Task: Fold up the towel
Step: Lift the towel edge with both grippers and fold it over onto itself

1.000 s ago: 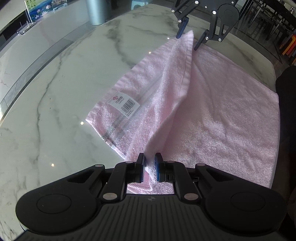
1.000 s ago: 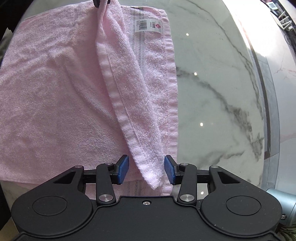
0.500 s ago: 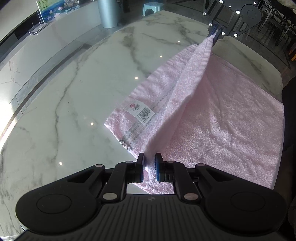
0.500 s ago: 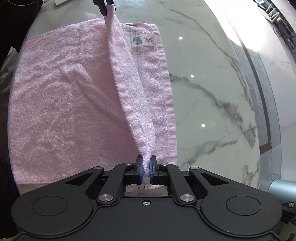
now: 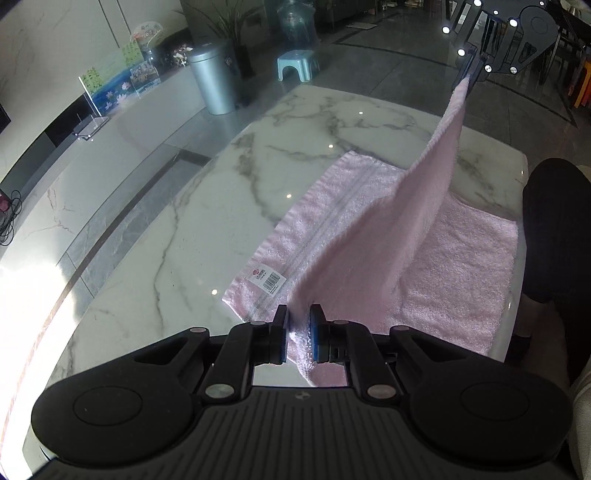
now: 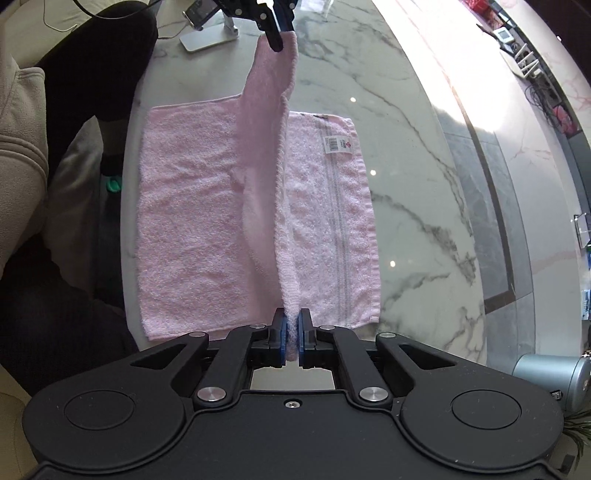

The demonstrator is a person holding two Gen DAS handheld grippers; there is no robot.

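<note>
A pink towel (image 5: pixel 458 266) (image 6: pixel 192 206) lies partly on the white marble table (image 5: pixel 207 221) (image 6: pixel 413 155). One long edge of it is lifted into a taut ridge between both grippers. My left gripper (image 5: pixel 298 334) is shut on one corner of that edge; in the right wrist view it shows at the far end (image 6: pixel 279 29). My right gripper (image 6: pixel 291 338) is shut on the other corner, and appears at the top right of the left wrist view (image 5: pixel 469 70). A white barcode label (image 5: pixel 268 279) (image 6: pixel 339 143) sits on the flat part near the striped border.
A person's dark trouser leg (image 5: pixel 554 229) (image 6: pixel 92 59) is at the table's near side. A grey metal bin (image 5: pixel 214 81) (image 6: pixel 554 373) and a blue stool (image 5: pixel 297 64) stand on the floor beyond. A white stand base (image 6: pixel 207 38) rests at the table's far end.
The right gripper closed on the towel's edge corner. Both grippers then rose well above the table, lifting that edge into a stretched ridge while the rest stays flat.
</note>
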